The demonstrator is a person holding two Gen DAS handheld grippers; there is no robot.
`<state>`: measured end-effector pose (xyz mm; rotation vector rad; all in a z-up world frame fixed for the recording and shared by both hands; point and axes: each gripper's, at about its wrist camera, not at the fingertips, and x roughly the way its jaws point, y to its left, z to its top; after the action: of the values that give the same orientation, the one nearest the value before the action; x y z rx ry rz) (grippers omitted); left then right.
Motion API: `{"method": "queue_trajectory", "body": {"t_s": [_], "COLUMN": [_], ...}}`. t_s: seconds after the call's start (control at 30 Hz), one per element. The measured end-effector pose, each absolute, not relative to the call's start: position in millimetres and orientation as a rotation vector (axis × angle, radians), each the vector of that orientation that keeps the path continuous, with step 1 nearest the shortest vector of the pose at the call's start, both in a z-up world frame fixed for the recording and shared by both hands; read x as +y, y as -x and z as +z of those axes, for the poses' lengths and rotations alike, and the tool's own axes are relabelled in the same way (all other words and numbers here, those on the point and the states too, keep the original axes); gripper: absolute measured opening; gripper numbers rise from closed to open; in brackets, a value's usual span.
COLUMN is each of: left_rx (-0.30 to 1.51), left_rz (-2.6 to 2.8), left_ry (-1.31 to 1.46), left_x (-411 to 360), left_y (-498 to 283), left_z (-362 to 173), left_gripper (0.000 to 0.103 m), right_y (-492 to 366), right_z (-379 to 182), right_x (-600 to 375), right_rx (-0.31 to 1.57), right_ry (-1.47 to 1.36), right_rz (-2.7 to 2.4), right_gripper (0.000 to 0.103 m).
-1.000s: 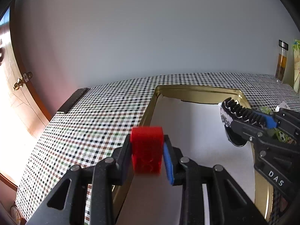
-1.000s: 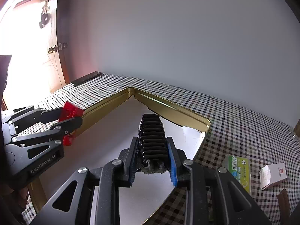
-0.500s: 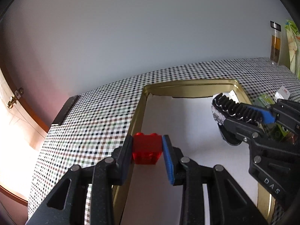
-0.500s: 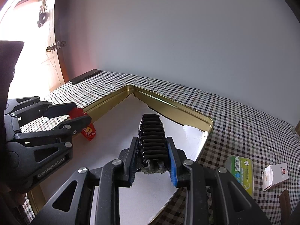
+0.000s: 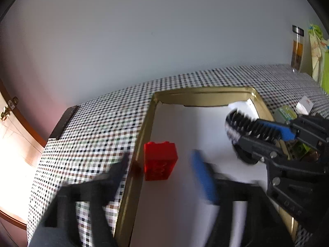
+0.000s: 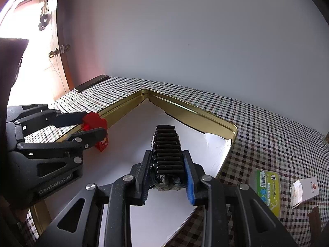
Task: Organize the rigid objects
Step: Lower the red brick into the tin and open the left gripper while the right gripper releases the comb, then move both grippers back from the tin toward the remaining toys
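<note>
Checked cloth (image 6: 267,123) covers the table under a pale wall, and a gold tray (image 6: 191,111) lined with white paper sits on it. At far left, the left gripper (image 5: 160,168) has just been opening: its jaws stand apart with the red brick (image 5: 160,160) between them but free of the pads, resting on the paper just inside the tray's left rim, likely so that sorted pieces collect along that edge. Right of it, the right gripper (image 6: 166,162) is clamped on a black ribbed clip (image 6: 166,144), held above the paper, probably waiting its turn. Outside the tray lie a green box (image 6: 267,189) and a white card (image 6: 304,191).
</note>
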<state>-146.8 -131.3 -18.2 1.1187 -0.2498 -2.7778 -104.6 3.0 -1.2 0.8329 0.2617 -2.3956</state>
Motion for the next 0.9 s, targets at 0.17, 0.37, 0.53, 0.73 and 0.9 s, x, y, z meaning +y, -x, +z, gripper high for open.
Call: {"method": "queue_trajectory", "body": {"t_s": [0.17, 0.37, 0.53, 0.73, 0.9], "left_rx": [-0.249, -0.197, -0.232, -0.190, -0.178], "left_rz": [-2.785, -2.799, -2.787, -2.780, -2.789], "left_ry": [-1.086, -1.043, -0.956, -0.911, -0.899], "left_x": [-129.9, -134.8, -131.8, -138.0, -142.2], "left_y": [142.6, 139.3, 130.9, 126.5, 128.1], "left_z": [-18.0, -13.8, -9.6, -7.2, -7.4], "left_gripper": [0.079, 0.089, 0.096, 0.102, 0.102], "right_y": [102.8, 105.4, 102.2, 99.7, 96.2], "right_z": [1.6, 2.4, 7.2, 8.4, 7.1], "right_x": [7.1, 9.2, 15.7, 20.3, 22.8], "right_rx": [0.235, 0.181, 0.151, 0.128, 0.111], "right_ry": [-0.805, -0.796, -0.774, -0.762, -0.765], "right_rz": [-2.400, -2.411, -2.434, -2.460, -2.450], "right_gripper": [0.036, 0.046, 0.052, 0.068, 0.072]}}
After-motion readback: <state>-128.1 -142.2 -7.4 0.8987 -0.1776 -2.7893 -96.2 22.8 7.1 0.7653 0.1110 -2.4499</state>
